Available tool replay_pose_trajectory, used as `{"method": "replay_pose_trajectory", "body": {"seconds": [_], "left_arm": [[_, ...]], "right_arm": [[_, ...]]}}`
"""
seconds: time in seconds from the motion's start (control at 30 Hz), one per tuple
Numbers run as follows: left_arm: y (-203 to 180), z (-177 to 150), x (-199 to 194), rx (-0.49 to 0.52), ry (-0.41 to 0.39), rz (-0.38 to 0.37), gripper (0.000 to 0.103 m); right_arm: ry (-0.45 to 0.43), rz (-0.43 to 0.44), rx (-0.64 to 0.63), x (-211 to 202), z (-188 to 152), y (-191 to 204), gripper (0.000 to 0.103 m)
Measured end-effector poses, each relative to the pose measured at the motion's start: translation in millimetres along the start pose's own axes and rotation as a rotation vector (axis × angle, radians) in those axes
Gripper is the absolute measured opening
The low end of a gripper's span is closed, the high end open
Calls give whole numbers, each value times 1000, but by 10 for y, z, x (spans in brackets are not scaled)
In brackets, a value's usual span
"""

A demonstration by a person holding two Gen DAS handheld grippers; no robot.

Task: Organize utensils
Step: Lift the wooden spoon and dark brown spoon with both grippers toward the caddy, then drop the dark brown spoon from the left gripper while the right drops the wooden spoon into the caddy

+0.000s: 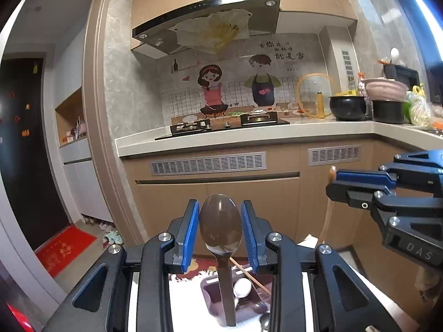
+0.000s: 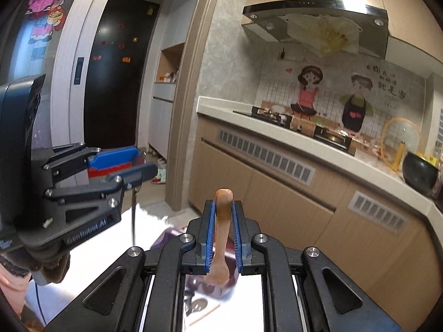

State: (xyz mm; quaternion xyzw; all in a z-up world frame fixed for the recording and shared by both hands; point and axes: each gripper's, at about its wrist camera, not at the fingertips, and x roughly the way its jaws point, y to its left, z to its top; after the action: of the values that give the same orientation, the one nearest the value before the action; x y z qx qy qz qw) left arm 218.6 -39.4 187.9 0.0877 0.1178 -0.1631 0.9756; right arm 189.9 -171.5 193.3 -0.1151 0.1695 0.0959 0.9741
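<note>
Left gripper nearest, jaws clamped on metal spoon, bowl up between blue pads, handle hanging down over purple utensil tray on white table. Right gripper clenched on wooden spoon, handle end up, bowl down above tray. Kitchen counter with stove far behind.

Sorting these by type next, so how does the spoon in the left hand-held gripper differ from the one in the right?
The metal spoon in the left hand-held gripper is shiny steel, the wooden spoon in the right hand-held gripper matte brown. The metal spoon is clamped across its bowl, bowl up; the wooden spoon by its handle, bowl down. Both stand roughly upright, lifted above the purple holder.
</note>
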Motion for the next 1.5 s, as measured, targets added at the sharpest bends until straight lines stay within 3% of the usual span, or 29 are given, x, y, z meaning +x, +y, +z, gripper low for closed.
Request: {"method": "replay_pose_trajectory", "body": {"seconds": [0.23,0.47,0.53,0.6,0.7,0.8,0.87,0.93,1.03,1.3,1.5], "left_arm": [[112,-168,518,-56,68,-32,28],[129,-699,1153,-96,230,-74,28],[148,-846,1337,-121,294,-99,34],[192,-1002,1503,-164,352,-117,47],[273,-1152,1592,-202,389,-107,50],[320,-1246,1501,-215,396,-98,59],[319,-1291,1378,-217,390,-100,62],[305,-1347,1255,-212,383,-103,64],[234,-1494,1036,-199,383,-107,69],[-39,-1980,545,-146,466,-139,77],[-92,-2285,348,-159,551,-151,78]], "right_arm": [[50,5,23,568,-81,-113,13],[209,38,65,1341,-544,-163,13],[266,61,89,1559,-694,-157,13],[342,105,136,1786,-873,-174,14],[401,111,173,1943,-1060,-202,15],[406,92,171,1908,-1186,-217,17],[402,88,174,1824,-1250,-244,23],[394,72,165,1709,-1344,-244,36],[392,63,130,1494,-1523,-168,44],[534,119,116,1242,-2238,88,44],[580,185,124,1242,-2438,340,44]]}}
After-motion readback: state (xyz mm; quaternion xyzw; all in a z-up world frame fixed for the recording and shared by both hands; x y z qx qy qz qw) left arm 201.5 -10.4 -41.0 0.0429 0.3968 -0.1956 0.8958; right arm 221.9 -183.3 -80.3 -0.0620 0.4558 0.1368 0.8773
